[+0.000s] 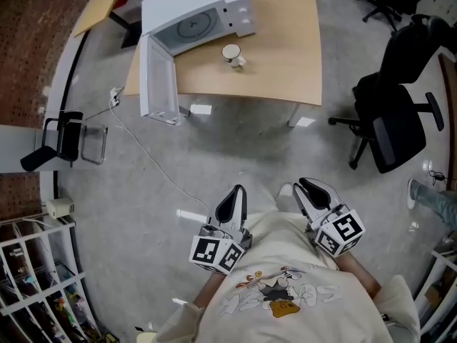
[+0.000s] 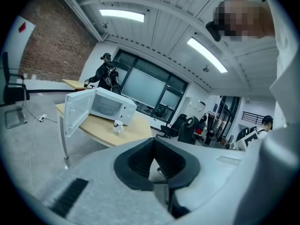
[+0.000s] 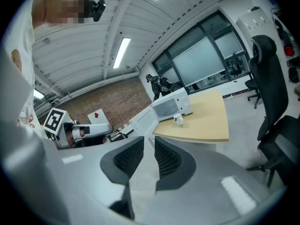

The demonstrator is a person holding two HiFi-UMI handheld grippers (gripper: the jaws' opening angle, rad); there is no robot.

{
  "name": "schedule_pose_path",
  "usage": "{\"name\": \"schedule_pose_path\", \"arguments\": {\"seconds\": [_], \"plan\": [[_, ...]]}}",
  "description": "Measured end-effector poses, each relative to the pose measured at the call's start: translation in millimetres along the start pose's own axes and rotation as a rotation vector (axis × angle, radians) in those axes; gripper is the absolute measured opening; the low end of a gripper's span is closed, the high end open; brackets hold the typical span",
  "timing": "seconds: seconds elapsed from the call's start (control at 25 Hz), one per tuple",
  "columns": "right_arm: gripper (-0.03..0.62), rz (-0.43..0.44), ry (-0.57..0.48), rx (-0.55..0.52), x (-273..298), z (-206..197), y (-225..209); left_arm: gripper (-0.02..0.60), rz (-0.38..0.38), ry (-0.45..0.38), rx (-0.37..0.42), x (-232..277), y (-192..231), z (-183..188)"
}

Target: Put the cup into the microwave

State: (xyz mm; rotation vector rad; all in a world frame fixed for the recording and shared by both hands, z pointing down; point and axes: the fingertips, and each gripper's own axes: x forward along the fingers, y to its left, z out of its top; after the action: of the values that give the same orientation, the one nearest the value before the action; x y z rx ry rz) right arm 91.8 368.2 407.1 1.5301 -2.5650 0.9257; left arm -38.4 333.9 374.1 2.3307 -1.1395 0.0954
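The white cup (image 1: 231, 53) stands on the wooden table (image 1: 285, 63), just right of the white microwave (image 1: 196, 13), whose door (image 1: 158, 81) hangs wide open toward me. Both grippers are held close to my chest, well back from the table. My left gripper (image 1: 238, 190) has its jaws meeting at the tips, with nothing in them. My right gripper (image 1: 304, 185) shows a narrow gap between its jaws and holds nothing. From the left gripper view (image 2: 153, 142) the cup (image 2: 117, 126) and microwave (image 2: 110, 106) look small and far. The right gripper view (image 3: 149, 139) shows the cup (image 3: 178, 120) likewise.
Grey floor lies between me and the table. Black office chairs (image 1: 389, 113) stand at the right, a small black chair (image 1: 61, 138) at the left. A white cable (image 1: 143, 156) runs across the floor. A wire shelf (image 1: 36, 284) is at bottom left. A person in black (image 2: 107, 74) stands behind the table.
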Motion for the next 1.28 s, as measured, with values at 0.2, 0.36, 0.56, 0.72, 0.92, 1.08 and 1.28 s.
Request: {"name": "schedule_pose_path", "arguments": {"seconds": [0.2,0.36,0.56,0.72,0.92,1.08,1.28], "plan": [[0.067,-0.045,0.028,-0.014,33,8,-25,-0.002,-0.001,0.016,-0.028,36,24,4],[0.067,-0.063,0.049,-0.08,81,30,-37,-0.002,-0.016,0.02,-0.051,77,64,26],[0.066,-0.124,0.032,-0.163,166,78,-67,-0.002,-0.045,-0.022,-0.064,137,124,93],[0.064,-0.154,-0.01,-0.24,228,128,-77,-0.002,-0.098,-0.029,-0.012,171,157,144],[0.075,-0.154,-0.025,-0.299,281,162,-89,-0.002,-0.116,0.007,-0.007,205,182,163],[0.099,-0.138,-0.015,-0.324,310,169,-112,-0.002,-0.097,0.006,0.013,225,189,166],[0.121,-0.126,0.042,-0.455,350,148,-150,-0.002,-0.012,-0.01,-0.015,237,193,169]]}}
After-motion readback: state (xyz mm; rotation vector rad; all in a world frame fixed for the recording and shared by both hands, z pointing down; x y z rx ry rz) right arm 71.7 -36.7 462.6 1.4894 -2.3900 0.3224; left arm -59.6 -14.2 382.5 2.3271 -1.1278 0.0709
